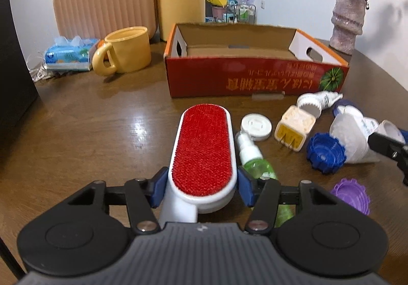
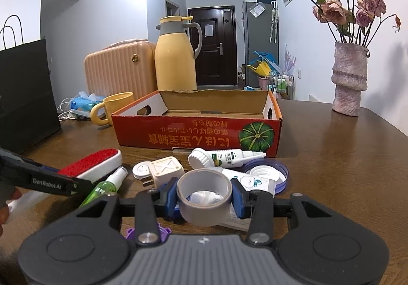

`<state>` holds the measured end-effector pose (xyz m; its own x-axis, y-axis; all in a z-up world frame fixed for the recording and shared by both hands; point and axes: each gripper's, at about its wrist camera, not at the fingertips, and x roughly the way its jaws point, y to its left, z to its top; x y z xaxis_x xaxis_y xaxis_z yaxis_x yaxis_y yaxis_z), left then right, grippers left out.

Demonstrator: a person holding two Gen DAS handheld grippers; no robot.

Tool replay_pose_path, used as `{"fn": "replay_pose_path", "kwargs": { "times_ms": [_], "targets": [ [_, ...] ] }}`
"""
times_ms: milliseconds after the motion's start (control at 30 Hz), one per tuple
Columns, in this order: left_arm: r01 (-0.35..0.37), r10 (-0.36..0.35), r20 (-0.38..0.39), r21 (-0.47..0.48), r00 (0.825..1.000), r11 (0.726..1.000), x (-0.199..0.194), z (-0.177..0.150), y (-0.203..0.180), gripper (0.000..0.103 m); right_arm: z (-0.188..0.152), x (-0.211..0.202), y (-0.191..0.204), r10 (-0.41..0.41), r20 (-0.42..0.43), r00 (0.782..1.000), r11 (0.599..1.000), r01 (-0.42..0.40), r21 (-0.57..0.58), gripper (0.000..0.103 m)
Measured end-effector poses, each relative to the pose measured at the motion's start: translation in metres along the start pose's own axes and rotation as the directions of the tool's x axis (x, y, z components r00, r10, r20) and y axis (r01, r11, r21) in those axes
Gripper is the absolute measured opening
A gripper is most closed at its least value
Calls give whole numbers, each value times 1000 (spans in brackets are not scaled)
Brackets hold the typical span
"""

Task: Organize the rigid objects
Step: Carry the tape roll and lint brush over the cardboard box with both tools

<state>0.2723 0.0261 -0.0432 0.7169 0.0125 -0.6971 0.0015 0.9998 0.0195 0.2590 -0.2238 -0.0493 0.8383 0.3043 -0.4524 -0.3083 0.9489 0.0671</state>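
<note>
Left wrist view has the left gripper [image 1: 202,189] pinching a lint brush [image 1: 202,149], its blue pads [image 1: 244,188] pressed against the white sides near the handle end, the red bristle face up and the brush head running straight out ahead of the tool. Just to the right of the brush lies a green spray bottle [image 1: 257,163], partly under the right-hand finger. Further ahead and right sit a white round lid [image 1: 256,126], a cream plug adapter [image 1: 294,130], a blue ridged cap [image 1: 325,152] and a purple ridged cap [image 1: 352,194]. Well ahead stands the open red cardboard box [image 1: 255,78] on the brown table [image 1: 102,132], with a yellow mug [image 1: 126,51] off to its left.

Right wrist view shows the right gripper [image 2: 204,198] clamped on a roll of grey tape [image 2: 204,195], one pad on each side, the roll's hole facing up. Directly beyond the roll lie a white tube [image 2: 224,157] and a clear blue lid [image 2: 267,174]; the box [image 2: 196,132] sits beyond those. Left of this tool, the other gripper reaches in over the brush [image 2: 94,162].
</note>
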Motion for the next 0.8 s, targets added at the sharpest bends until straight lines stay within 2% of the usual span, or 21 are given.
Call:
{"fn": "replay_pose_path", "kwargs": {
  "times_ms": [200, 533, 800],
  "targets": [
    [-8, 8, 42, 1, 999, 1000, -13, 17, -2, 56, 12, 0, 3, 7, 19, 1000, 1000, -7, -10, 42],
    [-18, 21, 126, -31, 992, 999, -29, 60, -2, 56, 52, 5, 5, 9, 78, 997, 999, -6, -39, 42],
    [-3, 14, 182, -61, 983, 998, -25, 93, -7, 56, 85, 25, -1, 4, 104, 995, 999, -1, -33, 42]
  ]
}}
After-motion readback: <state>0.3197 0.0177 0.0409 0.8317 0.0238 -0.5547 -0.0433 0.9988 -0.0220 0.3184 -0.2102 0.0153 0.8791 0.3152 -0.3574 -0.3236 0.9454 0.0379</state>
